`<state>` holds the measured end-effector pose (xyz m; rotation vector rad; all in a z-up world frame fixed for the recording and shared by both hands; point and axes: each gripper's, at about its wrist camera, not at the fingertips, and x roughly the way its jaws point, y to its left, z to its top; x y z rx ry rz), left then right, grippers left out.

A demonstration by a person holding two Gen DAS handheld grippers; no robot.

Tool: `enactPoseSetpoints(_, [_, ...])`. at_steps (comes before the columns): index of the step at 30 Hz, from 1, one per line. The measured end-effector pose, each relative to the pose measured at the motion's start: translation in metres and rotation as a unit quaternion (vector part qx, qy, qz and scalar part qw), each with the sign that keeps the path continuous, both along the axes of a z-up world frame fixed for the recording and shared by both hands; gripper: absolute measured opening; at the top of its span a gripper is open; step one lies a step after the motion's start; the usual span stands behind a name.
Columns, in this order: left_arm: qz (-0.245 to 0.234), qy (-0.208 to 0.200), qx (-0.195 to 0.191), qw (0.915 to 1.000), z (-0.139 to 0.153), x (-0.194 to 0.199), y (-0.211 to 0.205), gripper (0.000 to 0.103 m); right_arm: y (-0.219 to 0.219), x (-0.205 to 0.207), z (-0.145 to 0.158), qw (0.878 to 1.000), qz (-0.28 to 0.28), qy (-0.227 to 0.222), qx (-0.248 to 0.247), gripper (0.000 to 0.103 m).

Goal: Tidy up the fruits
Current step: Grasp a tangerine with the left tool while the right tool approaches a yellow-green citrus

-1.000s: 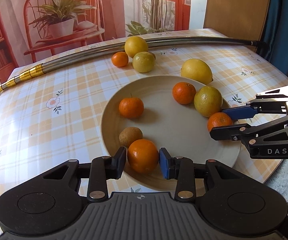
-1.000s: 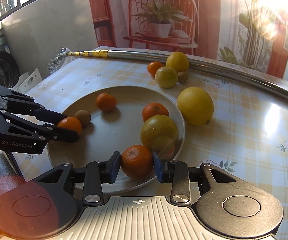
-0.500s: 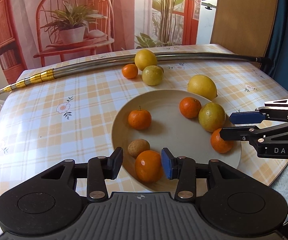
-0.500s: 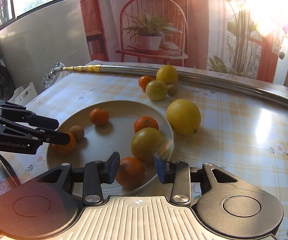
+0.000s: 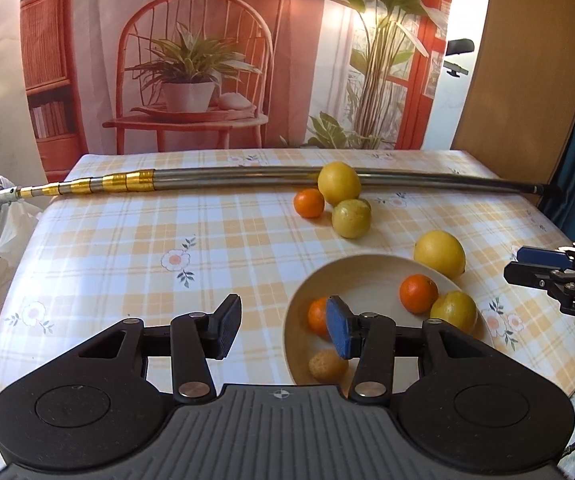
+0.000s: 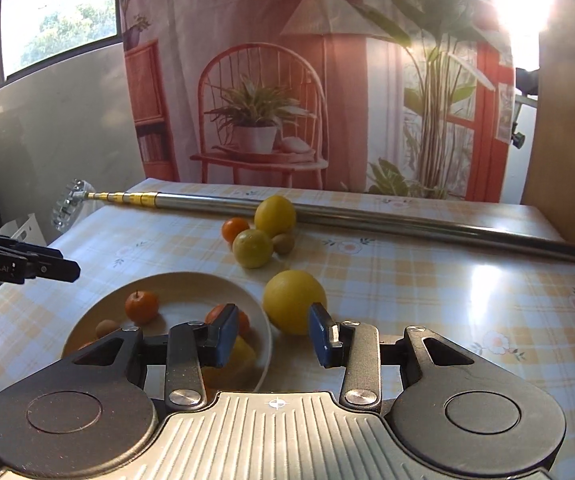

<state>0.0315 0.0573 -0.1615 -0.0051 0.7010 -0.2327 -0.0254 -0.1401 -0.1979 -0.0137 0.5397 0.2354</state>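
We are holding both tongs spread and empty. The right tongs (image 6: 271,336) are facing the large lemon (image 6: 293,301), which is sitting on the bench (image 6: 427,280) just beside the plate (image 6: 265,330), nearly between the pads, so the right hand is nearer. The left tongs (image 5: 283,330) are hovering over bare checked cloth left of the plate. A metal pole (image 6: 367,222) is lying along the far edge.

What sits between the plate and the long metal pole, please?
In both wrist views: a cluster of small orange, two yellow fruits and a kiwi.
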Motion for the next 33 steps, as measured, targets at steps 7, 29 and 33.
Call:
enactPoseSetpoints(7, [0.015,-0.015,-0.004,0.9998,0.024,0.022,0.016,0.049,-0.022,0.020,0.012,1.000,-0.021,-0.022,0.001,0.036])
enactPoseSetpoints(29, [-0.037,0.017,-0.001,0.9992,0.010,0.125,-0.027,0.049,-0.041,0.091,-0.016,0.998,-0.046,-0.013,0.042,0.036])
enactPoseSetpoints(33, [-0.052,0.030,-0.004,0.9982,-0.004,0.150,-0.039,0.049,-0.046,0.104,-0.022,0.997,-0.052,-0.003,0.055,0.036])
